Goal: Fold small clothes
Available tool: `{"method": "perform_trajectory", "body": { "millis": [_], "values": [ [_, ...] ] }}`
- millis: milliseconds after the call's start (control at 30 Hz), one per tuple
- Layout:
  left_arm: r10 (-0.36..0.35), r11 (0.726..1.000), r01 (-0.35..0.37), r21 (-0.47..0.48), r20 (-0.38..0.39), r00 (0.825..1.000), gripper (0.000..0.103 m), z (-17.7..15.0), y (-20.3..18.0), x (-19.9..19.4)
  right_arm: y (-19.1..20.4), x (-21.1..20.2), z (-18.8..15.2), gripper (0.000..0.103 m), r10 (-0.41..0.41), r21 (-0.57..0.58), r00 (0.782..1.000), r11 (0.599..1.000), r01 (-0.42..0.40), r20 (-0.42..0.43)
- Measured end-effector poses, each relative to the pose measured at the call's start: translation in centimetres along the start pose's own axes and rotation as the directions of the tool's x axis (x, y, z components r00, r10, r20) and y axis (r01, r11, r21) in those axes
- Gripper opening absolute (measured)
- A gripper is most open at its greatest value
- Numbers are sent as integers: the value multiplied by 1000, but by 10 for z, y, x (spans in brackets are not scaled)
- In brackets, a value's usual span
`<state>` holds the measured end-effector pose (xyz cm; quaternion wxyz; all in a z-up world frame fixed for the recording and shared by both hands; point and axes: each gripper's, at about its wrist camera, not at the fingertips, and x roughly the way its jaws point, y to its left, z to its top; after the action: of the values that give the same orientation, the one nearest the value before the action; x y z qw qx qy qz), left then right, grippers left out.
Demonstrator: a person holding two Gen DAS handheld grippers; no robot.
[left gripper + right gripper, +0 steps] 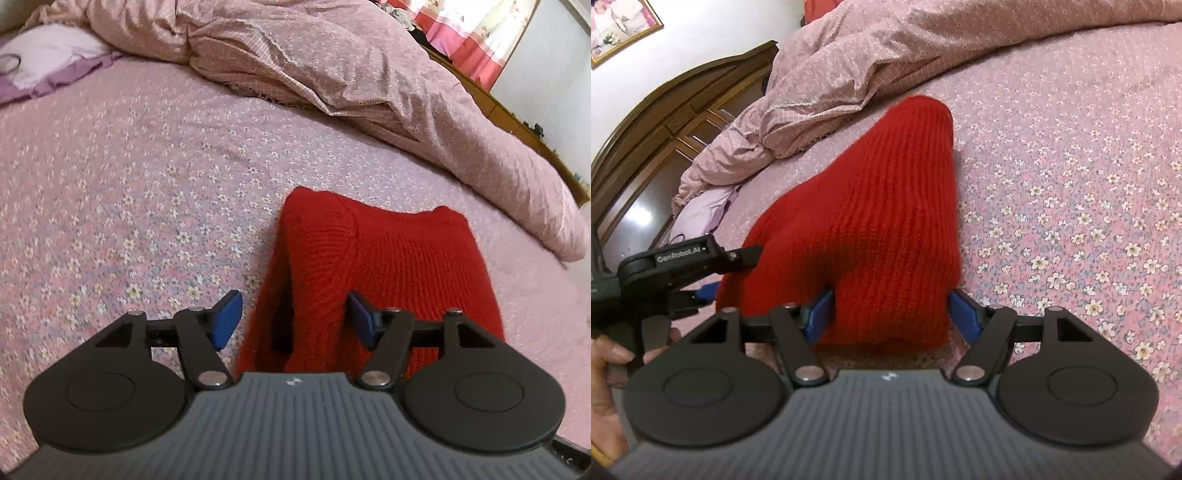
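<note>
Now the left gripper (pixel 295 319) points down at the red knitted sweater (pixel 373 266) on the flowered bedsheet (pixel 110 192), jaws released around its ribbed fold; the right gripper (pixel 892 314) likewise stands apart, unclenched, astride the thick wool

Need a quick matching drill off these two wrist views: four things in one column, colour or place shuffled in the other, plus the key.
Things:
1. knit garment
2. gripper pads
3. crumpled quilt
4. headboard

Descriptions:
A. dark brown wood, at the left edge of the right wrist view
B. red, folded, lying on the floral bedsheet
C. blue
D. pale pink, heaped beyond the garment

Pairs: 1-B, 2-C, 3-D, 4-A
</note>
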<state>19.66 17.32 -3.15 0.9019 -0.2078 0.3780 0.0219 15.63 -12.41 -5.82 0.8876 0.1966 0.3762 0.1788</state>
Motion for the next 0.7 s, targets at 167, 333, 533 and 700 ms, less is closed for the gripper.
{"method": "perform_trajectory", "body": {
  "millis": [167,333,533,700],
  "values": [
    [3,998,-1,58,-35,999,79,0,-8,2,3,-17,9,74,-24,-17,997,1000,26,73],
    [-40,999,41,15,-69,997,80,4,-3,9,-3,-11,29,82,-28,-7,996,1000,29,84],
    [-73,997,72,-17,-92,993,86,7,4,18,-20,16,47,86,35,84,999,996,-36,22],
    [-118,992,112,-51,-114,987,88,8,6,29,-26,46,46,93,95,167,994,982,-83,-63]
  ]
}}
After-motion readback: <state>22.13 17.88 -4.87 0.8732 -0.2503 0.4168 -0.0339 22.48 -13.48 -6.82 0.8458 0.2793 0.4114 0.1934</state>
